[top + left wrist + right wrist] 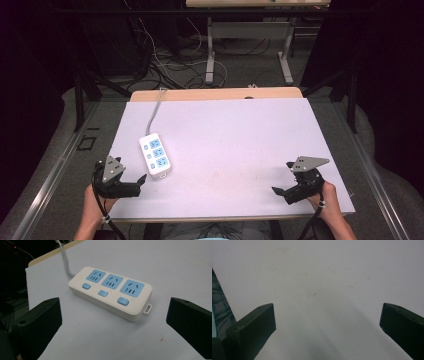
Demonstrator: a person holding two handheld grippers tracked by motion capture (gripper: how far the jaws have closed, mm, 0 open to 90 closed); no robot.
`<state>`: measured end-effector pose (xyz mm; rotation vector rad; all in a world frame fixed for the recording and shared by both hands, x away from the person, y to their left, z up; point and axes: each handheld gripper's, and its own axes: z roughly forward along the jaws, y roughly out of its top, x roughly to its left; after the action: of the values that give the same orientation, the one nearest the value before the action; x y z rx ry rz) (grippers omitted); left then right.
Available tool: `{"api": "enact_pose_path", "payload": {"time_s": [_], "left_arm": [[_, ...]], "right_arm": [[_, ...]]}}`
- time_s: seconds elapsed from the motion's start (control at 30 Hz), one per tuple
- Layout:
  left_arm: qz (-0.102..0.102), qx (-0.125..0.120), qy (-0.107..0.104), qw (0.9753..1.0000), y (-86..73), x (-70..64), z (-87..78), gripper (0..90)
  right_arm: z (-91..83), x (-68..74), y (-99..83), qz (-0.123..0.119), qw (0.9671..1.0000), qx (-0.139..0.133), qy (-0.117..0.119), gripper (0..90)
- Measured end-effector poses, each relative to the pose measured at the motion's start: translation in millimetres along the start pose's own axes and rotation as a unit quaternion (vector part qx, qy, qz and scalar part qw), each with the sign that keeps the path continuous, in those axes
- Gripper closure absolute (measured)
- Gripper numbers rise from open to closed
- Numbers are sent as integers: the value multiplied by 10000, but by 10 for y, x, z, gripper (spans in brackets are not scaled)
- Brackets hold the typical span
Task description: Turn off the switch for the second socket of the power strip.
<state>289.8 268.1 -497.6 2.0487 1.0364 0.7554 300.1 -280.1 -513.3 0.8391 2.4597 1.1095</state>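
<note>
1. High view: I see the white power strip (155, 155) on the left part of the desk (240, 145), its long axis running roughly away from me and tilted a little, with its grey cord (154, 112) leaving the far end toward the back edge. My left hand-held gripper (141, 182) sits just beside the strip's near end, slightly left of and below it, jaws apart and pointing right toward that end. My right hand-held gripper (279, 192) is well apart from the strip, near the right front corner, also spread and pointing inward. I judge the left side to be the nearer one by far, so the next reach falls to it.

2. Left gripper view: the power strip (111, 291) lies ahead and between the two black jaws, which stand wide apart with nothing in them. Its length runs diagonally from upper left to lower right, so the jaws do not yet line up across its narrow width. I count three blue sockets and three blue buttons, and a small hanging loop on the near end. I can read no brand or writing on it.

3. Right gripper view: the jaws stand apart over the bare, faintly stained desk (324, 290), holding nothing; no label or text here.
</note>
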Motion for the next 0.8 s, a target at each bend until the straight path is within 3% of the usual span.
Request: {"api": "enact_pose_path", "payload": {"time_s": [0.23,0.27,0.47,0.53,0.8], "left_arm": [[-55,-55,115,9999,51,22,10,2],[33,-39,158,9999,65,24,5,2],[-42,-34,28,10000,135,-7,58,2],[24,-36,75,10000,162,-5,73,2],[-110,-11,36,9999,223,36,182,2]], "right_arm": [[2,1,-1,17,10000,14,-22,0],[4,0,2,14,10000,32,4,0],[16,-2,-3,33,10000,44,-37,0],[16,-6,-3,26,10000,78,-12,0],[30,-7,-7,36,9999,94,-10,0]]}}
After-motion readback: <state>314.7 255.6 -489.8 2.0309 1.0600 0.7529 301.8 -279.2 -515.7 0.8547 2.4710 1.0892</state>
